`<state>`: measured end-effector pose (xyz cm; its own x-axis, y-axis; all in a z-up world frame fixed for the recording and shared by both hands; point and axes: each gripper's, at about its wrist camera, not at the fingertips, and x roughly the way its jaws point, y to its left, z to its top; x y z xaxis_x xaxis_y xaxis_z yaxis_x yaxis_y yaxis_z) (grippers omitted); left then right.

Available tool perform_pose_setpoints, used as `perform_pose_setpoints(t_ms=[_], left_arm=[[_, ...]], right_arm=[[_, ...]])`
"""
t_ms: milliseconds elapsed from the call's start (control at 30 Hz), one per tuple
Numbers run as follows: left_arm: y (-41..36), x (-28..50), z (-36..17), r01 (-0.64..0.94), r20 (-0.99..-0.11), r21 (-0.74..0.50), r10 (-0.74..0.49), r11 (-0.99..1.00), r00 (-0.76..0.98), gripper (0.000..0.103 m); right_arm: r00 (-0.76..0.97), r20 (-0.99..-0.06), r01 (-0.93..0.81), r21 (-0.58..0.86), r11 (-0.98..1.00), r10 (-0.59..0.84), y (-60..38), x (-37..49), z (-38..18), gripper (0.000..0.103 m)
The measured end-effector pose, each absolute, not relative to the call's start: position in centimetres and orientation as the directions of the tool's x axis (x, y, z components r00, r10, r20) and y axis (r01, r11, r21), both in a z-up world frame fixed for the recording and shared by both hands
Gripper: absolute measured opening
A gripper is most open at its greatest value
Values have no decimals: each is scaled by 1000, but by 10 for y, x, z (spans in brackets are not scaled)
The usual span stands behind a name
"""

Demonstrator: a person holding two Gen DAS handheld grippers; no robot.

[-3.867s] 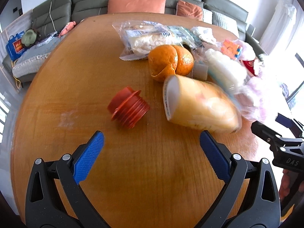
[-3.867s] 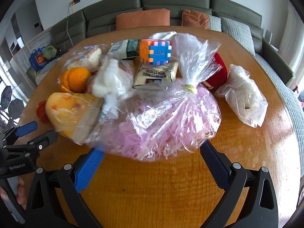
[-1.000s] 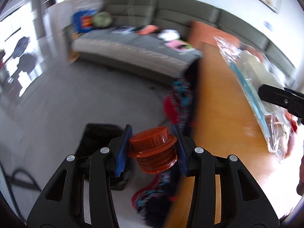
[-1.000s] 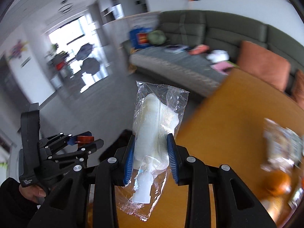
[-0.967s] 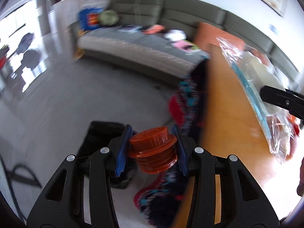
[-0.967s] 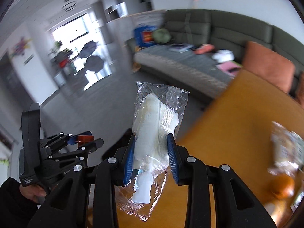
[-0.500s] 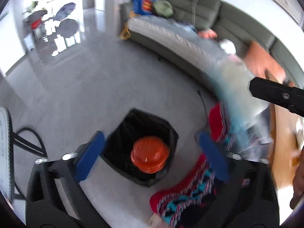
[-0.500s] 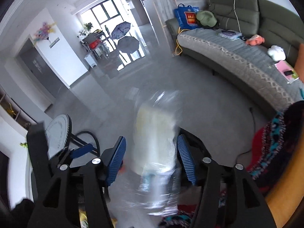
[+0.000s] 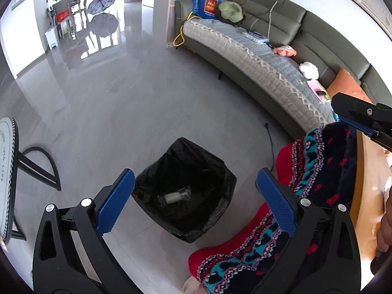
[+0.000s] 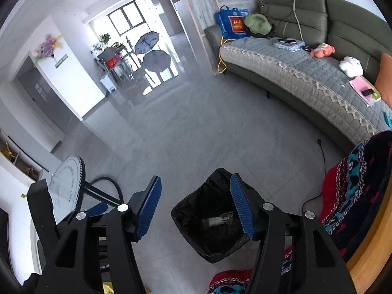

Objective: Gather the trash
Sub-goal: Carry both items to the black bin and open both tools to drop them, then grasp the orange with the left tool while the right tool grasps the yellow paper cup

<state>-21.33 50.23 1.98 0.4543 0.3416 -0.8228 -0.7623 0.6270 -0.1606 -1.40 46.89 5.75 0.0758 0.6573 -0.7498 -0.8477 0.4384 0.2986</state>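
Both drops done since 1 s ago: orange ribbed cap and clear-wrapped white item were clamped then, now neither gripper holds anything. Left gripper (image 9: 194, 199) jaws spread wide, empty; right gripper (image 10: 196, 207) also parted, empty. Both hover over black-lined trash bin (image 9: 185, 191) on the grey tile floor (image 9: 122, 112). Wrapped white piece (image 9: 175, 196) lies at bin bottom, also seen from right wrist (image 10: 218, 220); cap not visible in there now, prob hidden in the liner folds, can't confirm. Risks: rest of trash sits on the wooden table (image 9: 367, 196) to the right, so swinging back could snag the knit blanket (image 9: 325, 171) draped betw table edge and bin, or clip the two grippers together, they're close. Writing: red/blue tote (image 10: 232, 24) on the sofa (image 10: 306, 73) has characters, too small to read; round sign (image 10: 67, 183) lettering also illegible.
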Motion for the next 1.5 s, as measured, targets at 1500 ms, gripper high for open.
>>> perform_pose_setpoints(t_ms=[1500], left_arm=[[135, -37, 71, -40, -802, -109, -64, 993, 594, 97]], right_arm=[[456, -802, -231, 313, 921, 387, -45, 40, 10, 78]])
